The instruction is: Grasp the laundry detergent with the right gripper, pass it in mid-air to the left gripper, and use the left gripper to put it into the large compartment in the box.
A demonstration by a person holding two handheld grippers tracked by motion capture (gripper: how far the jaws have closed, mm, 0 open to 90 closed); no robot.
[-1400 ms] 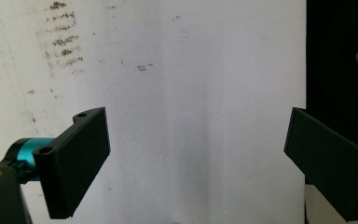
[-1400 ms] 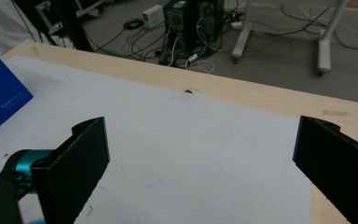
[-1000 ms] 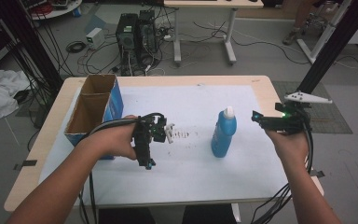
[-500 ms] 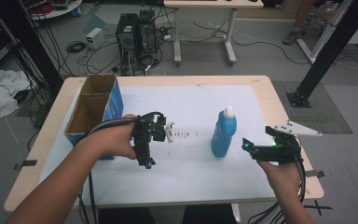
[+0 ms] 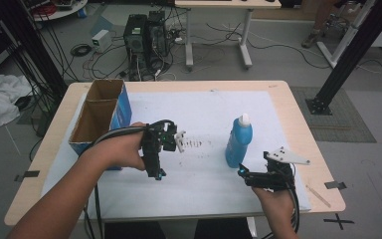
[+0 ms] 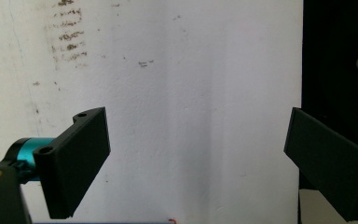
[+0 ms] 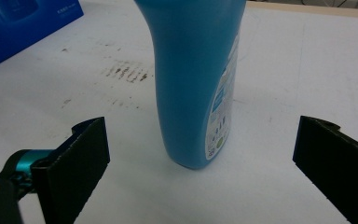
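A blue bottle (image 5: 238, 142) with a white cap stands upright on the white mat (image 5: 204, 109), right of centre. My right gripper (image 5: 244, 175) sits low just in front of it, jaws open and pointing at its base. In the right gripper view the bottle (image 7: 191, 84) stands a short way ahead of the right gripper (image 7: 200, 140), in line with the gap between the two jaws and untouched. My left gripper (image 5: 156, 172) is held over the mat's middle left, pointing back toward the person. In its own view the left gripper (image 6: 196, 140) is wide open with nothing in it.
An open blue cardboard box (image 5: 102, 117) stands at the table's left side, close behind the left hand. Dark smudges (image 5: 194, 144) mark the mat between the grippers. Computers, cables and a desk fill the floor beyond the table's far edge.
My right gripper has come down and left from the table's right edge to just in front of the bottle. The left gripper and the bottle have stayed put.
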